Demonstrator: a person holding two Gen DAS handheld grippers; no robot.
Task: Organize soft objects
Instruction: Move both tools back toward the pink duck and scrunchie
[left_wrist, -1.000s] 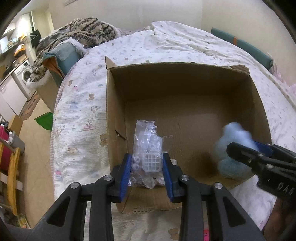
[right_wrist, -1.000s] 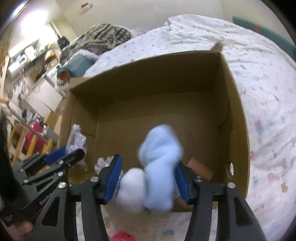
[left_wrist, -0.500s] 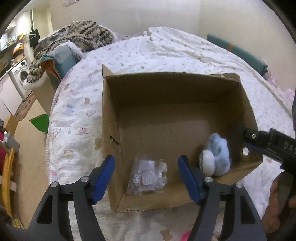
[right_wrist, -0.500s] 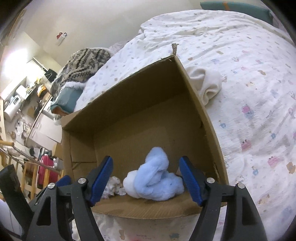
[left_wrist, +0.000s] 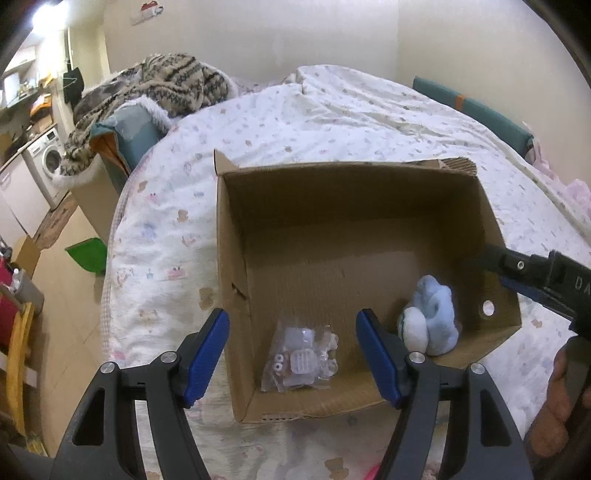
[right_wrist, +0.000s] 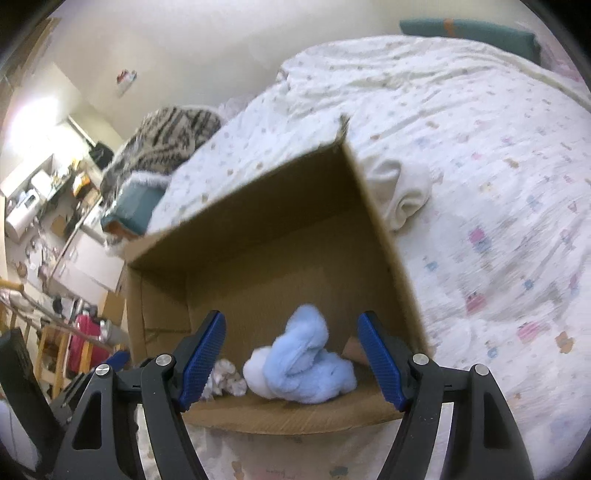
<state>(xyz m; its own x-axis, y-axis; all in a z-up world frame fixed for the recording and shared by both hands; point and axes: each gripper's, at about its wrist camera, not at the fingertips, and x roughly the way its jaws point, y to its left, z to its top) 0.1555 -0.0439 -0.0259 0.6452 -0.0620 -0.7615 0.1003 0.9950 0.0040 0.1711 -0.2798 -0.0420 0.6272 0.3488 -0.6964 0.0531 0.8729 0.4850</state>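
Cardboard box (left_wrist: 354, 236) stands open-topped on the bed (left_wrist: 332, 118), near the bed's front edge, serving as the collection bin for the soft items. Two items lie on the box floor, both against its near wall: a clear plastic bag of small parts (left_wrist: 301, 360) toward the near-left corner, and a light blue and white plush bundle (left_wrist: 430, 325) toward the near-right corner, apart from each other.

Left gripper (left_wrist: 291, 352): fingers spread wide, nothing between the pads; it hangs above the box's near-left corner with the bag below it, not in contact.

Right gripper (right_wrist: 291, 356): fingers likewise spread and empty, framing the plush bundle from above the near wall without touching it.

Judgement: both items read as deposited and released. A cream cloth (right_wrist: 400, 195) lies on the bed against the outside of the box's right wall; it appears the likeliest remaining item to collect.
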